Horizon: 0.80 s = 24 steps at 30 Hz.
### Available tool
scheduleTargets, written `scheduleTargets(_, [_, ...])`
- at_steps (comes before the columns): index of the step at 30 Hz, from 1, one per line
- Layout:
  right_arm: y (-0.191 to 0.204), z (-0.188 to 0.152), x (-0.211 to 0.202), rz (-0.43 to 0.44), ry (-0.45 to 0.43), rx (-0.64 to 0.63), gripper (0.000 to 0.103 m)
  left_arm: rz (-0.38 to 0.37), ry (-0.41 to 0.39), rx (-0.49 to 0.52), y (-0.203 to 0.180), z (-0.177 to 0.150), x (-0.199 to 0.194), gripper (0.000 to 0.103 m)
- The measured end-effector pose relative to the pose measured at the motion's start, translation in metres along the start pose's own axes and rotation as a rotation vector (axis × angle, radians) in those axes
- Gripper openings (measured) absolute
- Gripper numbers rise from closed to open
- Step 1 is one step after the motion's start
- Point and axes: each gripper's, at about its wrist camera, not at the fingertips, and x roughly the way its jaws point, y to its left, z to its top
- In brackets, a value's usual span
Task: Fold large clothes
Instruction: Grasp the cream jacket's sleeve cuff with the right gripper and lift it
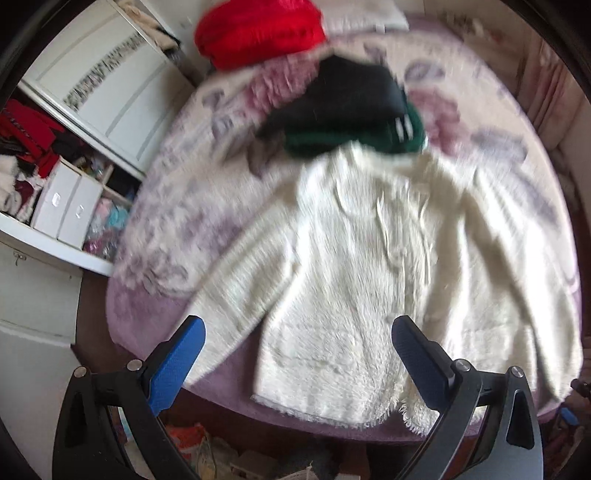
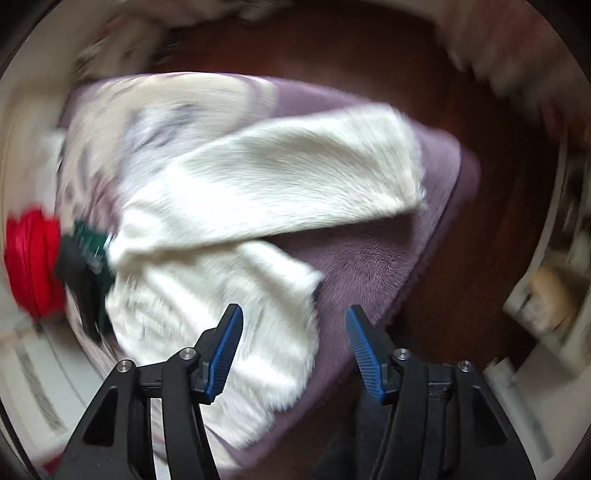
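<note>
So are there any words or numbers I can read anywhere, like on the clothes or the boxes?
No text here can be read.
White marks on the dark folded garment: a small label, too blurred to read.
Grey patterned strip on the wardrobe door: looks like decoration, too blurred to tell if it is lettering.
White storage boxes: only small handles, no words.
Fluffy white sweater: no print visible.

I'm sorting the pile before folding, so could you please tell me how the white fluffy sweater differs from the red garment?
The white fluffy sweater lies spread flat, sleeves out, at the near edge of the bed; the red garment sits bunched in a heap at the far end. The sweater looks shaggy, the red one smoother, though blur limits this. The sweater lies just ahead of both open tools; the red one lies farther off. Both rest on the bed, unheld.
</note>
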Motion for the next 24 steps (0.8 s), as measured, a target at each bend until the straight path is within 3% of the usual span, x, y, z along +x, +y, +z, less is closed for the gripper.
scheduleTargets(4, [-0.055,0.046,0.084,0.1,0.016,0.205,0.064,0.032,0.085,-0.003,-0.026,-0.016,0.059,0.103])
scheduleTargets(7, [-0.075,0.066,0.115,0.204,-0.041,0.316,0.061,0.05,0.146,-0.032,-0.041,-0.023,0.097,0.103])
scheduleTargets(8, [-0.079,0.068,0.116,0.239,-0.11,0.362,0.038,0.05,0.16,-0.044,-0.043,-0.024,0.105,0.103])
scheduleTargets(10, [-0.076,0.07,0.111,0.264,-0.182,0.398,0.01,0.043,0.168,-0.061,-0.047,-0.025,0.119,0.103])
scheduleTargets(13, [-0.065,0.072,0.1,0.284,-0.257,0.365,0.009,0.04,0.158,-0.055,-0.052,-0.025,0.132,0.103])
scheduleTargets(15, [-0.062,0.08,0.116,0.241,-0.232,0.3,0.011,0.032,0.162,-0.058,-0.052,-0.028,0.141,0.103])
scheduleTargets(16, [-0.061,0.084,0.132,0.248,-0.193,0.289,0.019,0.032,0.165,-0.059,-0.051,-0.028,0.146,0.103])
scheduleTargets(17, [-0.061,0.086,0.145,0.294,-0.157,0.3,0.023,0.036,0.169,-0.061,-0.049,-0.03,0.15,0.103])
scheduleTargets(19, [-0.064,0.088,0.154,0.367,-0.169,0.347,0.026,0.037,0.177,-0.076,-0.043,-0.032,0.157,0.103])
scheduleTargets(22, [-0.054,0.081,0.141,0.352,-0.242,0.339,0.01,0.045,0.171,-0.118,-0.028,-0.035,0.163,0.103])
scheduleTargets(24, [-0.036,0.08,0.115,0.343,-0.301,0.316,0.009,0.06,0.164,-0.139,-0.017,-0.038,0.167,0.103])
